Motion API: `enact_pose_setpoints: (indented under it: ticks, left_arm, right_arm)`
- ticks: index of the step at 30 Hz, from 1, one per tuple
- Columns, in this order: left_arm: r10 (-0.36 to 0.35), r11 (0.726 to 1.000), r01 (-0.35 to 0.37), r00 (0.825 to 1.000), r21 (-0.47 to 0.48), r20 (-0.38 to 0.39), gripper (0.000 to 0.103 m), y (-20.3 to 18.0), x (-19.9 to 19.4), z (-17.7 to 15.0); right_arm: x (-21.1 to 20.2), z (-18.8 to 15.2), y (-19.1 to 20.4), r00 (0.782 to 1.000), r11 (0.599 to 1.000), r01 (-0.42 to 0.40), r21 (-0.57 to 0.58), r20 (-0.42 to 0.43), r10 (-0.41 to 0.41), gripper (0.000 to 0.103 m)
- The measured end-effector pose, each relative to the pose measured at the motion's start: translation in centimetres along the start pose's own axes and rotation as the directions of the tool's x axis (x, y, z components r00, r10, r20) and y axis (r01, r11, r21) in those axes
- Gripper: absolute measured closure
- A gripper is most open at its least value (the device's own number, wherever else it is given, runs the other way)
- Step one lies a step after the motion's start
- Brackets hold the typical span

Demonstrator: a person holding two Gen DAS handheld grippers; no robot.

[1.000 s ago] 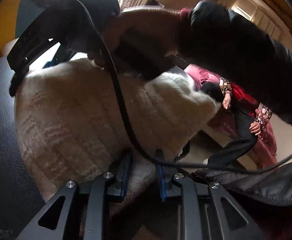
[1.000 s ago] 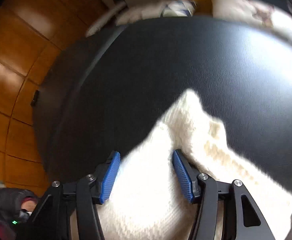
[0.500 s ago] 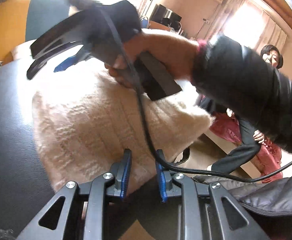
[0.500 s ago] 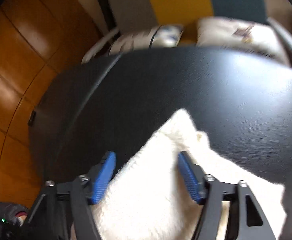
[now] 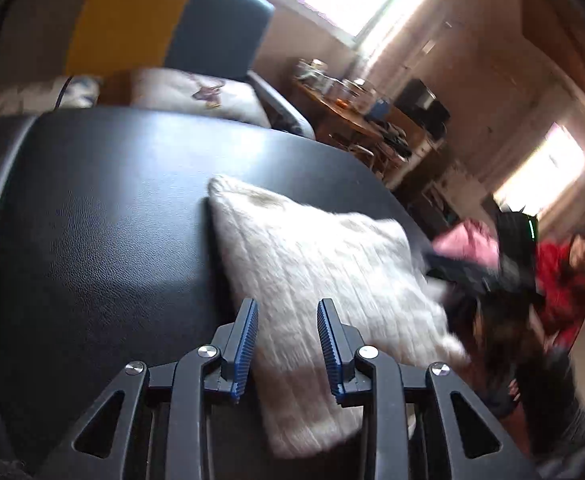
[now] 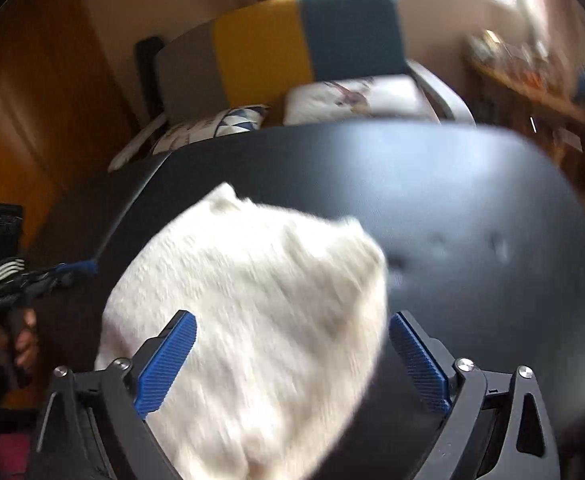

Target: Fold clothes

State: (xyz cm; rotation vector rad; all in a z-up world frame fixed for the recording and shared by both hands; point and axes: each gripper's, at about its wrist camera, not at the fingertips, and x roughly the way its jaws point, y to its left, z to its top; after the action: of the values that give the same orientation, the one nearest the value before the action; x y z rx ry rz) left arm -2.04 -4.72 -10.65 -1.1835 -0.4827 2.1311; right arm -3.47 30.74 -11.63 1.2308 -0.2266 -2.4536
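Observation:
A cream knitted sweater [image 5: 324, 264] lies folded into a thick rectangle on a black leather-like surface [image 5: 92, 220]. My left gripper [image 5: 288, 340] hovers over its near edge. The blue pads stand a narrow gap apart and the cloth runs on below them, shadowed. In the right wrist view the same sweater [image 6: 252, 300] is blurred. My right gripper [image 6: 292, 356] is wide open above it, one pad on each side, neither touching. The left gripper's body [image 6: 16, 280] shows at that view's left edge, with a hand under it.
A chair with a grey, yellow and teal back [image 6: 292, 40] stands behind the surface, with patterned cushions [image 6: 352, 100] on it. A cluttered wooden table [image 5: 344, 112] is at the back right. A person in red [image 5: 564, 280] sits low on the right.
My left gripper has swung from facing right to facing the chair, and its pads have spread slightly. My right gripper has opened wider and pulled back and up from the sweater.

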Motion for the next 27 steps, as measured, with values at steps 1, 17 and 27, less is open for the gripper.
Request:
enact_pose_setpoints:
  ticks: [1,17,27]
  left_arm:
    - [-0.014,0.999,0.014,1.0,-0.034,-0.004,0.069,0.8,0.4,0.5]
    - [-0.155,0.968,0.132,0.984,-0.214,-0.092,0.049,6.0,6.4,3.3]
    - [-0.195,0.964,0.162,0.97,-0.213,-0.143,0.036,4.7,9.7,2.7]
  right_arm:
    - [-0.3,-0.8,-1.4,0.997,0.993,-0.08,0.083,0.005,0.08,0.002]
    - [5.1,-3.5,-4.7,0.934,0.853,-0.326,0.408,0.002,0.357,0.0]
    - [6.5,-4.0,-2.7,0.927,0.851,-0.345,0.396,0.002,0.375,0.0]
